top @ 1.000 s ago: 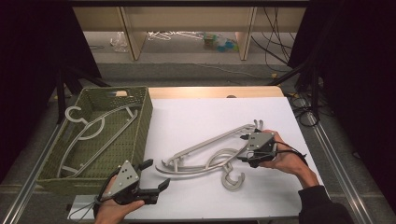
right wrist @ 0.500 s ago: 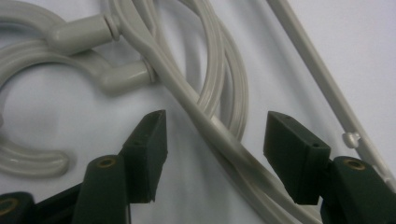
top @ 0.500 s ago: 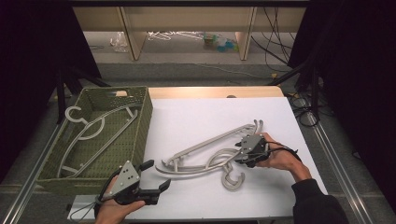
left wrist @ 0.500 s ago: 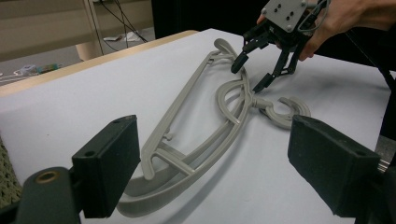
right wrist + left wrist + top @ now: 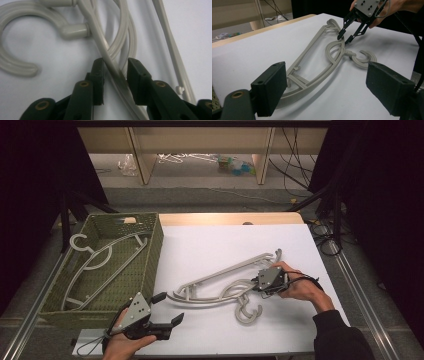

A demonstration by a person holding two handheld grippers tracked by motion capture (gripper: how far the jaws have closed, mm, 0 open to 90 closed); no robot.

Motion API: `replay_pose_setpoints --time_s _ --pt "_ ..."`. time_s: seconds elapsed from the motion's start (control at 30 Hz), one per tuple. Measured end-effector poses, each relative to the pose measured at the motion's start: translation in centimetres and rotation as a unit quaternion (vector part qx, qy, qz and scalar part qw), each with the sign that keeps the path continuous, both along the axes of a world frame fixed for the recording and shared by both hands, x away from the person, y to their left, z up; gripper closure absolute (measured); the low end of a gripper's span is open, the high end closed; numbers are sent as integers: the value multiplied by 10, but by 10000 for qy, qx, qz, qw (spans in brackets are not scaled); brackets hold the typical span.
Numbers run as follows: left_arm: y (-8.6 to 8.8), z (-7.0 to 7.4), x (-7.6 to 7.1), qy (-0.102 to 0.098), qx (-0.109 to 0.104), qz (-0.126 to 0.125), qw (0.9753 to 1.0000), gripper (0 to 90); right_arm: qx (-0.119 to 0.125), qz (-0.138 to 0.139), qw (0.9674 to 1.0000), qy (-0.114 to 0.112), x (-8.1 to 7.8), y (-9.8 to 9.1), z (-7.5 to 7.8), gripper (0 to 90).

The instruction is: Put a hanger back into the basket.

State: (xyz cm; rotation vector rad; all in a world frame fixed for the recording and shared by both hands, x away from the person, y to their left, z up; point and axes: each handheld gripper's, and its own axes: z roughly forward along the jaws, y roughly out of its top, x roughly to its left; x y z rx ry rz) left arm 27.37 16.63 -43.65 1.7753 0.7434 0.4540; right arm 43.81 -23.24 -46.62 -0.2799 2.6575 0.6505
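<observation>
Two grey plastic hangers [image 5: 220, 282] lie stacked on the white table top [image 5: 210, 245], with their hooks [image 5: 248, 312] pointing toward the near edge. My right gripper [image 5: 255, 284] is down at their necks. In the right gripper view its jaws [image 5: 115, 75] have just been closing and straddle a hanger bar [image 5: 110, 62], with slim gaps left at the pads. The curved hook [image 5: 15, 65] lies to the left. My left gripper [image 5: 171, 307] rests open near the front edge with nothing between its pads [image 5: 272, 87]. It faces the hangers [image 5: 312, 53] and the right gripper [image 5: 343, 40].
A green woven basket [image 5: 155, 245] stands at the table's left and holds another grey hanger [image 5: 100, 257]. Cables hang off the table's right side [image 5: 325, 235]. Shelving and clutter lie on the floor beyond the far edge.
My right gripper has slid a little left onto the hangers' necks, and its jaws have narrowed around a bar. The left gripper has stayed put.
</observation>
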Motion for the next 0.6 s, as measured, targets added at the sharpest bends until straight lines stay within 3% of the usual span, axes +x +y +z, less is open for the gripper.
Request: replay_pose_setpoints --time_s 0.03,0.3,0.5,0.53,0.6 --pt "0 0 0 3 -1 1 10000 170 -75 155 9999 -6 0 2 2 697" --pt "-5 0 2 -16 82 -63 9999 182 -190 600 9979 -155 -3 3 8 737" --pt "-25 -2 8 -133 552 -232 9981 198 -148 884 9957 -233 -11 5 24 787" --pt "-29 -2 13 -282 726 -243 9967 203 -188 907 9955 -215 -14 6 25 792" --pt "-36 -1 20 -296 840 -249 9957 211 -213 962 9949 -204 -16 7 25 795"
